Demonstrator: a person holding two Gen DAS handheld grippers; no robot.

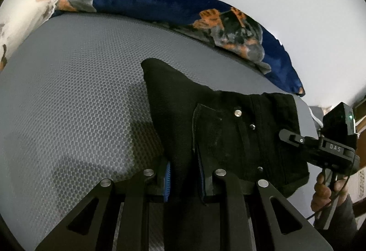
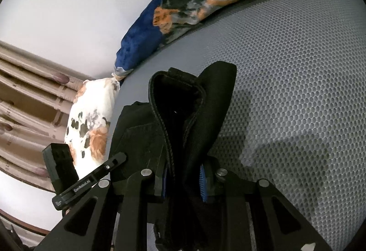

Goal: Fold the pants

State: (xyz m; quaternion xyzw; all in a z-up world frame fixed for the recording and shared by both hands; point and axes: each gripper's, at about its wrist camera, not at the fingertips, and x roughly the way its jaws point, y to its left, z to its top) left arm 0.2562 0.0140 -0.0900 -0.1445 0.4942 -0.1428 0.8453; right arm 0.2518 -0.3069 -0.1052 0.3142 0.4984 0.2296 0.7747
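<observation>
Black pants with metal rivets and a pocket hang lifted over a grey mesh bed surface. My left gripper is shut on a fold of the black cloth, blue pads pressed on it. In the right wrist view, the pants' waistband stands up in a loop, and my right gripper is shut on it as well. The right gripper's body, held by a hand, shows at the pants' right edge. The left gripper's body shows at the lower left of the right wrist view.
A dark blue blanket with orange and grey pattern lies along the far edge of the bed, against a pale wall. A white floral pillow sits at the bed's corner. Beige curtains hang beyond it.
</observation>
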